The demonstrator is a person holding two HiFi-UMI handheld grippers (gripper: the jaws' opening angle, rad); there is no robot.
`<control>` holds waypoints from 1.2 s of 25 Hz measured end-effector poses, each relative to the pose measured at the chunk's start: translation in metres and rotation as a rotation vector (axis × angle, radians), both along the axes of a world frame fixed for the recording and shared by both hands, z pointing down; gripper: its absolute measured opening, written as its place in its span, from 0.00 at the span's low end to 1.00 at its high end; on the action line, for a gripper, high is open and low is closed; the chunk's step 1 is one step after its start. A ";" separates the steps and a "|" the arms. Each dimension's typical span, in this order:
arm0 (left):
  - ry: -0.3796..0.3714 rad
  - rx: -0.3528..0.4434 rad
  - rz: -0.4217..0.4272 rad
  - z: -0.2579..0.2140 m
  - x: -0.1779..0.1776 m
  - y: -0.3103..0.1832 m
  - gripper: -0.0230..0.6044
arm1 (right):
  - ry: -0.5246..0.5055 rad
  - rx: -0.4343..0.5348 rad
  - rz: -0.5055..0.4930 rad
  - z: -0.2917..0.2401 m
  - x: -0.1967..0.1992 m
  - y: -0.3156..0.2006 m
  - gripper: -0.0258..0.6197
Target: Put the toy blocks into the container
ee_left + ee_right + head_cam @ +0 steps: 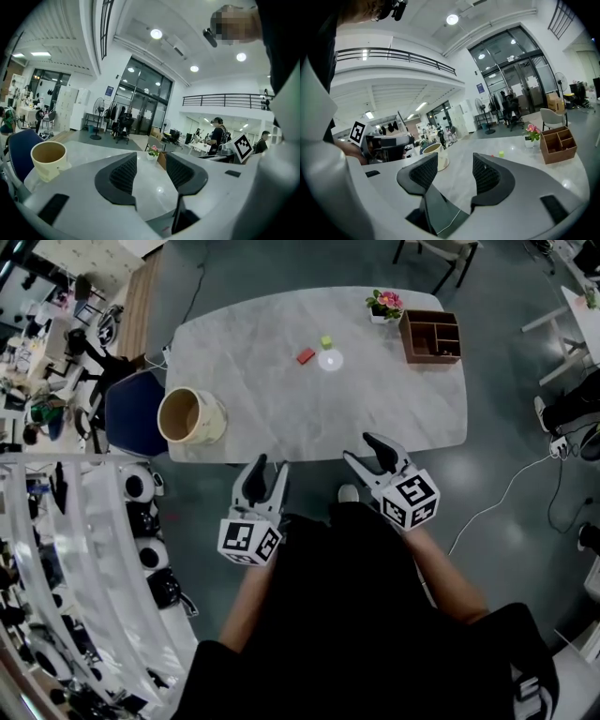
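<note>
Left gripper (pixel 270 468): released, empty.
Right gripper (pixel 364 450): released, empty.
Red block (pixel 306 356), green block (pixel 326 341): near table (pixel 412 399) far edge.
Container (pixel 214 420): left edge.

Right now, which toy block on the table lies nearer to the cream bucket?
The red block. The small green block sits farther from the bucket, on the side toward the flower pot.

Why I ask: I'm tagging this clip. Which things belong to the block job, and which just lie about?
Job: red block, green block, cream container.
Lying about: potted flowers, wooden organiser, blue chair.
</note>
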State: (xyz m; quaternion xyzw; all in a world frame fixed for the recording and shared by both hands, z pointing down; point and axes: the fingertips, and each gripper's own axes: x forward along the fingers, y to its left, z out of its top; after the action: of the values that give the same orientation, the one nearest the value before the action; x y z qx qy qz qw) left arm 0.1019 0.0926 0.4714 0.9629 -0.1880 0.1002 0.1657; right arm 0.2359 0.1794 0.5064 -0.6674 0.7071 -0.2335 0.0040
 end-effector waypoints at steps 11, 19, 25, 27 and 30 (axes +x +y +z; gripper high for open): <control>0.000 -0.027 0.036 0.013 0.040 -0.027 0.31 | -0.010 -0.065 0.009 0.022 0.030 -0.008 0.35; 0.001 -0.061 0.065 0.032 0.063 -0.071 0.31 | 0.002 -0.104 0.010 0.027 0.040 -0.054 0.35; -0.009 -0.086 0.108 0.050 0.083 -0.114 0.31 | 0.063 -0.158 -0.006 0.034 0.050 -0.101 0.35; -0.017 -0.097 0.131 0.058 0.093 -0.125 0.31 | 0.075 -0.182 -0.009 0.040 0.051 -0.112 0.35; -0.035 -0.108 0.170 0.072 0.114 -0.141 0.31 | 0.061 -0.212 0.004 0.048 0.056 -0.123 0.36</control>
State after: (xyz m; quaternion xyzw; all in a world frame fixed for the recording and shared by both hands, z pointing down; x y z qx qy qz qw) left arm 0.2161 -0.0489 0.5434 0.9631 -0.1027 0.1406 0.2051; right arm 0.2916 0.0561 0.5547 -0.6725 0.6768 -0.2862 -0.0877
